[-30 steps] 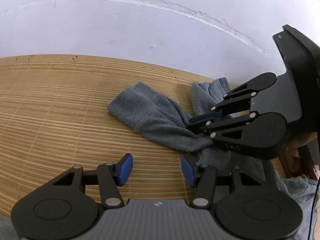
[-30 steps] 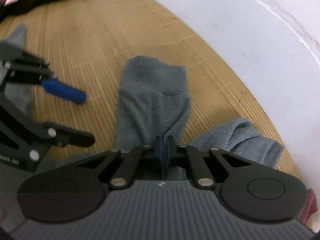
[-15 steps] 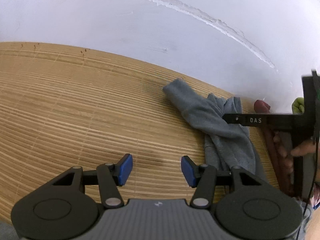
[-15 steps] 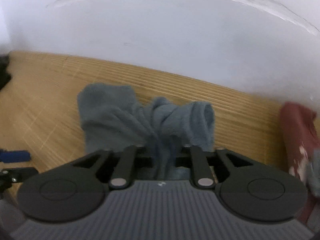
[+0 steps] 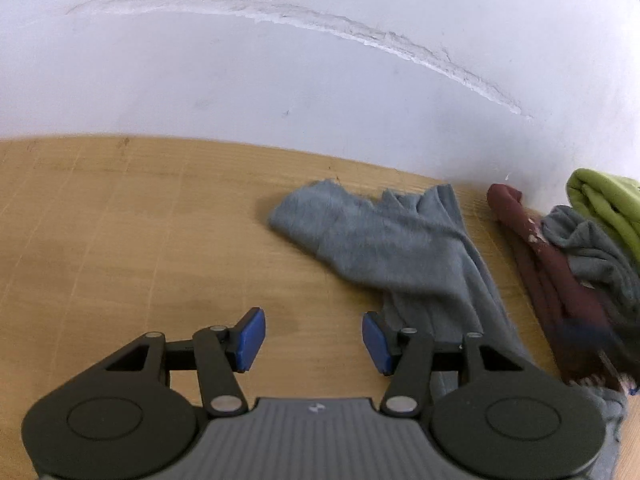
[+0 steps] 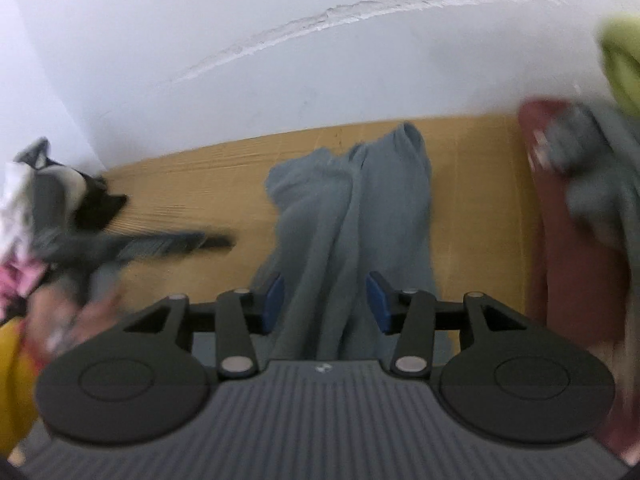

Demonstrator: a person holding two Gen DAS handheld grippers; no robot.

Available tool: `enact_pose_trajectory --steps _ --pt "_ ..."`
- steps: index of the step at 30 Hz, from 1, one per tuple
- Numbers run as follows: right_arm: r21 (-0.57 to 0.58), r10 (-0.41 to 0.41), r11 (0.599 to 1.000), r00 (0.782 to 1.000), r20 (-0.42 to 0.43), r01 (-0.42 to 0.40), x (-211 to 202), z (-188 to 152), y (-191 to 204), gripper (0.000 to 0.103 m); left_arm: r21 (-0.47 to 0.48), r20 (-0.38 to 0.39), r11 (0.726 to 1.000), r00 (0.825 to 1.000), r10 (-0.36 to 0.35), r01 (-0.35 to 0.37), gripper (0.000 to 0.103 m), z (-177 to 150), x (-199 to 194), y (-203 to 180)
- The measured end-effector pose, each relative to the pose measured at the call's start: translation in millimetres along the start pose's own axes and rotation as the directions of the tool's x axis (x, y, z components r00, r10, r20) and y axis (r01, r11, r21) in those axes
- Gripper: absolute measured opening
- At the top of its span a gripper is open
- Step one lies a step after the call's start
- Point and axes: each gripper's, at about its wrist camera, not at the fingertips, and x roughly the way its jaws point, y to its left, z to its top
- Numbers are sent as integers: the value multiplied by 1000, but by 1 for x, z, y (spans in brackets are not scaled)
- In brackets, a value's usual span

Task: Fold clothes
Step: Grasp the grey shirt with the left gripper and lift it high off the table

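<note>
A crumpled grey garment [image 5: 392,248] lies on the bamboo mat [image 5: 120,240] close to the white wall. In the left wrist view my left gripper [image 5: 313,340] hovers open over bare mat, with the garment's near edge just beside its right pad. In the right wrist view the same grey garment [image 6: 348,208] runs lengthwise between the blue pads of my right gripper [image 6: 326,304]. Its jaws are opening, and the pads stand apart from the cloth. The left gripper [image 6: 132,240] shows there only as a dark blur on the left.
A maroon garment [image 5: 552,280], a second grey one [image 5: 592,248] and a green one [image 5: 604,204] are heaped at the right by the wall. Black, white and pink clothes [image 6: 24,200] lie far left. A blurred hand [image 6: 80,320] and yellow sleeve sit bottom left.
My right gripper, shut on the grey garment before, has swung it toward the wall, rolled level and parted its jaws. It has gone from the left wrist view. The left gripper stays open.
</note>
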Motion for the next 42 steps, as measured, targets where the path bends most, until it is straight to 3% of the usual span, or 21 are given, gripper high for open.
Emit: enact_pose_trajectory --steps 4,7,14,18,19,20,21,23,25,29,35,39,42 --pt "59 -4 998 1000 11 4 -26 -45 7 48 35 -3 998 999 44 -44 56 44 31 -1" --pt "57 -16 998 1000 20 15 -42 -73 15 48 58 -16 998 999 39 -38 58 70 53 -1" --pt "17 -40 999 999 15 40 -60 -106 29 48 156 -96 987 995 36 -21 60 91 97 -10" --pt "-17 -60 998 998 10 60 -59 -116 37 48 208 -136 978 989 61 -31 53 86 115 -16" --pt "-20 -59 998 998 11 60 -62 -117 40 48 222 -136 975 990 47 -16 40 85 114 -19" --pt "-24 -59 998 998 12 59 -65 -119 42 48 235 -137 972 990 33 0 18 83 114 -23" --pt "-24 -55 998 998 11 55 -65 -119 43 48 229 -141 973 990 16 17 11 83 112 -25" --pt "-34 -63 997 998 21 64 -67 -119 46 48 227 -138 973 990 2 30 8 82 108 -31" --pt "-35 -73 997 997 34 74 -70 -118 47 48 230 -100 973 995 7 17 7 81 94 -34" --pt "-20 -85 996 994 66 86 -81 -119 44 48 186 -1 981 999 -50 49 7 89 33 -32" --pt "20 -84 996 993 82 83 -103 -129 46 48 223 158 973 983 -96 59 7 91 -116 -45" --pt "55 -42 998 995 95 37 -119 -140 51 48 251 230 968 970 -80 20 7 81 -209 -62" --pt "17 -50 999 990 131 48 -131 -144 58 49 249 285 968 957 -55 -18 7 70 -277 -70"
